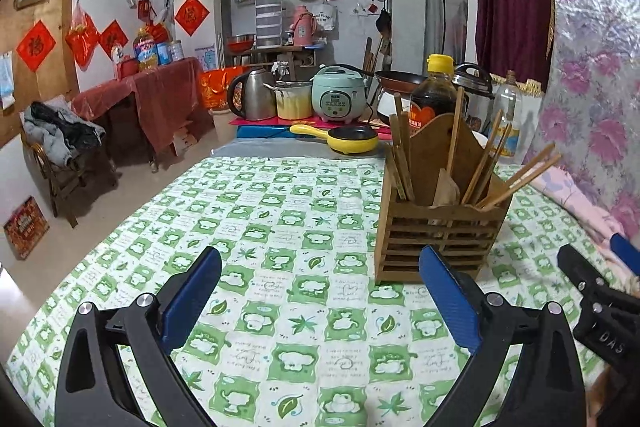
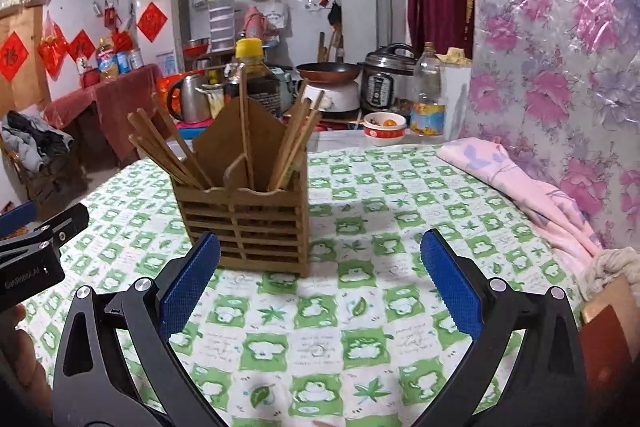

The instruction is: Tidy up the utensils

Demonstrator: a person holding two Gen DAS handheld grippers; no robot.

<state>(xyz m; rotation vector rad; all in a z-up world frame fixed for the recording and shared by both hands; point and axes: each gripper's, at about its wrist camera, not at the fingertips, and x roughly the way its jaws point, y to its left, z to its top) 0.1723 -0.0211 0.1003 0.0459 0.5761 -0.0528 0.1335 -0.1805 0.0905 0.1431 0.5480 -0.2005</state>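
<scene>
A slatted wooden utensil holder stands upright on the green-and-white checked tablecloth, holding several wooden chopsticks and a wooden spoon. It also shows in the right wrist view, with its chopsticks. My left gripper is open and empty, low over the cloth, left of and before the holder. My right gripper is open and empty, just before the holder and right of it. The right gripper's fingers show at the left view's right edge; the left gripper's fingers show at the right view's left edge.
Beyond the cloth stand a yellow pan, a kettle, a rice cooker, a soy sauce bottle, a pressure cooker and a bowl. A pink cloth lies along the floral wall on the right.
</scene>
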